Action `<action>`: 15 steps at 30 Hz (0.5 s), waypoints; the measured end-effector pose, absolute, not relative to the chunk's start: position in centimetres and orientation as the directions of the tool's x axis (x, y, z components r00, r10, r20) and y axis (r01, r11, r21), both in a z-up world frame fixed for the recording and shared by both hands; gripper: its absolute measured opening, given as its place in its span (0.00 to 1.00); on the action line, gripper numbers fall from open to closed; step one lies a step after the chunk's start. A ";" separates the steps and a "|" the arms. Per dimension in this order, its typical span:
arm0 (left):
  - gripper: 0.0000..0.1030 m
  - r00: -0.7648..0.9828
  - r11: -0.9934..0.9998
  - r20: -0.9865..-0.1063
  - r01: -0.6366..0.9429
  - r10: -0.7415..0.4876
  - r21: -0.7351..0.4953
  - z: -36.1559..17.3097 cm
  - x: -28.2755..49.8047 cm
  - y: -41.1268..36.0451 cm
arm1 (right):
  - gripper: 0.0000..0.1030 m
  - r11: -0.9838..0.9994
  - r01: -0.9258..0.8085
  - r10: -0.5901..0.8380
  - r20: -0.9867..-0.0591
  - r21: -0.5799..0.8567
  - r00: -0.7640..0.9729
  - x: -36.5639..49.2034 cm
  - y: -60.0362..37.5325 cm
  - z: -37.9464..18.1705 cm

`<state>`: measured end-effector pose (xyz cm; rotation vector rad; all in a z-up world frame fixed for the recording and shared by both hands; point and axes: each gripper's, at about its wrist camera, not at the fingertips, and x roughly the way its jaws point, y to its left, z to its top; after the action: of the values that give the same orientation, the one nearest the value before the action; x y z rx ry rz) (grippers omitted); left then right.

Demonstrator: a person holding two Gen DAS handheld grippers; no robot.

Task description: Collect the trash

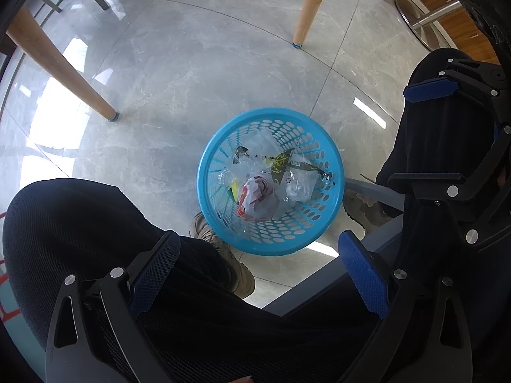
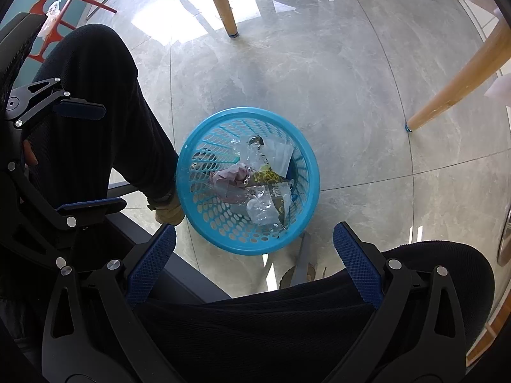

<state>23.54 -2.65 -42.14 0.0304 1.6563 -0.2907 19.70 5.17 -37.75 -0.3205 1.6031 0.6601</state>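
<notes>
Left wrist view: left claw (image 1: 258, 271) wide open, empty. Ahead of claw, on floor (image 1: 207, 73), blue basket (image 1: 204, 172) holding trash: crumpled paper wad (image 1: 258, 201), clear plastic wrappers (image 1: 298, 186). Right claw (image 1: 428, 134) at right side, also open, empty.

Right wrist view: right claw (image 2: 255, 265) open, nothing between fingers. Basket (image 2: 314, 172) ahead, between knees, wrappers (image 2: 265, 210) inside. No loose trash visible on floor (image 2: 319, 63); collecting looks near finished.

I hold my left black gripper with blue ribbed pads (image 1: 258, 271) above my lap, its jaws spread wide with nothing between them. My right black gripper with blue pads (image 2: 255, 268) is beside it, also wide apart and empty, pointing downward.
</notes>
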 end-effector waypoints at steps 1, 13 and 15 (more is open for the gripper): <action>0.94 -0.111 0.966 -0.982 0.192 -0.152 -0.171 -42.1 23.5 -2.6 | 0.92 0.794 -0.565 0.169 -0.974 0.226 -0.152 19.7 5.2 -37.8; 0.94 -0.104 0.965 -0.982 0.194 -0.157 -0.174 -42.0 23.6 -2.6 | 0.92 0.794 -0.565 0.167 -0.974 0.224 -0.152 19.7 5.2 -37.9; 0.94 -0.101 0.966 -0.982 0.191 -0.158 -0.175 -42.0 23.6 -2.5 | 0.92 0.794 -0.565 0.168 -0.974 0.225 -0.151 19.7 5.2 -37.8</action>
<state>23.61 -2.50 -42.00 0.0251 1.6460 -0.2930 19.72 5.19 -37.81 -0.3226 1.6031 0.6584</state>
